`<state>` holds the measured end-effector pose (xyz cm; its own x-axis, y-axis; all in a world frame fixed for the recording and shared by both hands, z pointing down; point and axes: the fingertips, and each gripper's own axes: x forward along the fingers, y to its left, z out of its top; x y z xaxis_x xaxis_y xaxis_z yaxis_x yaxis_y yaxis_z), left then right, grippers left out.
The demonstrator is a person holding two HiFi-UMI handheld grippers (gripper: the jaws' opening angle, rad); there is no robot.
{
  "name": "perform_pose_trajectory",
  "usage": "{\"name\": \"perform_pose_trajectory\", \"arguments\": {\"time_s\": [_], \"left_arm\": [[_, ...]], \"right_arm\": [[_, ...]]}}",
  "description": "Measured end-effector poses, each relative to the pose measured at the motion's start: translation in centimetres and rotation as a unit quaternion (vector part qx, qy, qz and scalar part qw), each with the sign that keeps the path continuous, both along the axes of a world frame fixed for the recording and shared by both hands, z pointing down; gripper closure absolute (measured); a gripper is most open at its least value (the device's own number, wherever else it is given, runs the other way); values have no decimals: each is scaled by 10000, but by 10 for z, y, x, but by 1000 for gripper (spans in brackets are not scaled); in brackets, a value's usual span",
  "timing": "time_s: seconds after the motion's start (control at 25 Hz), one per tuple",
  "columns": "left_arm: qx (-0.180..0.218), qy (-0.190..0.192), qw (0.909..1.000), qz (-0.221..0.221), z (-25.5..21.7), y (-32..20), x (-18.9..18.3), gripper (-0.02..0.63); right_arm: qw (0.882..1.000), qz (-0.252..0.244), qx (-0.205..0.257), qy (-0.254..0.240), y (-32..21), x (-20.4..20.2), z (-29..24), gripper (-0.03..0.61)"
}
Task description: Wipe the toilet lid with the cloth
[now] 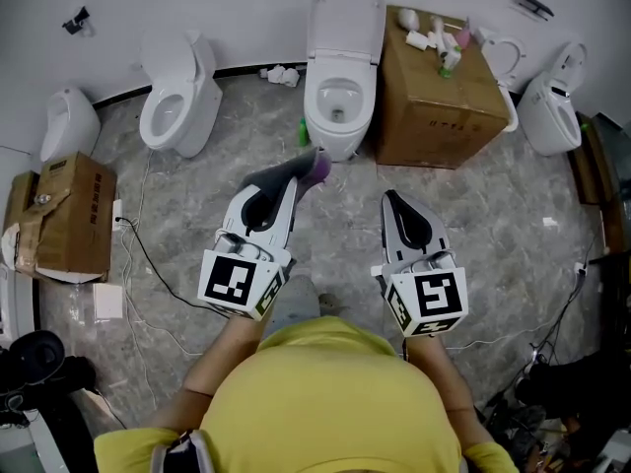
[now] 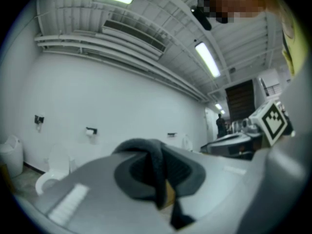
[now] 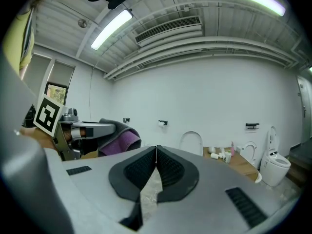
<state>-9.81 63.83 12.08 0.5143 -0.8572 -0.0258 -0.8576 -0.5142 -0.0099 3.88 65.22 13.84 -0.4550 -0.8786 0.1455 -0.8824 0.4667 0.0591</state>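
Note:
The white toilet (image 1: 340, 106) stands at the middle of the back wall, its lid (image 1: 345, 13) raised against the wall. My left gripper (image 1: 292, 179) is shut on a grey and purple cloth (image 1: 304, 168), just in front of the bowl and slightly left of it. In the left gripper view the dark cloth (image 2: 152, 162) drapes over the closed jaws. My right gripper (image 1: 389, 198) is shut with nothing in it, to the right of the left one. The right gripper view shows its pads (image 3: 168, 169) pressed together, the cloth (image 3: 120, 141) at the left and the lid (image 3: 191, 143) ahead.
A second toilet (image 1: 179, 97) stands at the left, with a small one (image 1: 67, 121) beyond it. A cardboard box (image 1: 434, 101) with bottles on top sits right of the middle toilet, with another toilet (image 1: 549, 111) farther right. A box (image 1: 64, 215) and cables lie on the left floor.

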Motion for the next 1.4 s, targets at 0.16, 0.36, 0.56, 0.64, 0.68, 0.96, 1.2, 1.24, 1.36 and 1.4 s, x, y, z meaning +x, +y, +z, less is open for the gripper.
{"name": "perform_pose_trajectory", "arguments": {"time_s": [0.16, 0.36, 0.56, 0.64, 0.68, 0.96, 1.2, 1.24, 1.36, 1.4], "left_arm": [[-55, 20, 10000, -38, 3, -14, -3, 595], [-67, 33, 10000, 38, 5, -46, -2, 595], [-29, 115, 9998, 183, 7, -96, -4, 595], [6, 124, 9996, 239, 4, -119, -6, 595], [35, 118, 9996, 268, 2, -131, -7, 595], [129, 85, 9984, 546, -6, -203, -18, 595], [-3, 64, 9976, 692, 3, -237, -26, 595], [-31, 84, 9975, 698, 5, -242, -27, 595], [-64, 104, 9972, 737, 8, -253, -30, 595], [-67, 106, 9971, 749, 9, -257, -30, 595]], "right_arm": [[10000, -3, -63, -13, -12, 0, 3, 561], [9999, 29, -106, 15, -44, -3, 7, 561], [9999, 53, -130, 76, -94, -13, 11, 561], [9999, 72, -101, 73, -119, -17, 8, 561], [9999, 86, -78, 71, -131, -19, 5, 561], [9995, 314, -3, 62, -202, -33, -2, 561], [9992, 384, -92, 102, -234, -44, 5, 561], [9991, 394, -102, 111, -238, -45, 5, 561], [9989, 447, -109, 132, -250, -46, 6, 561], [9988, 457, -114, 136, -254, -46, 6, 561]]}}
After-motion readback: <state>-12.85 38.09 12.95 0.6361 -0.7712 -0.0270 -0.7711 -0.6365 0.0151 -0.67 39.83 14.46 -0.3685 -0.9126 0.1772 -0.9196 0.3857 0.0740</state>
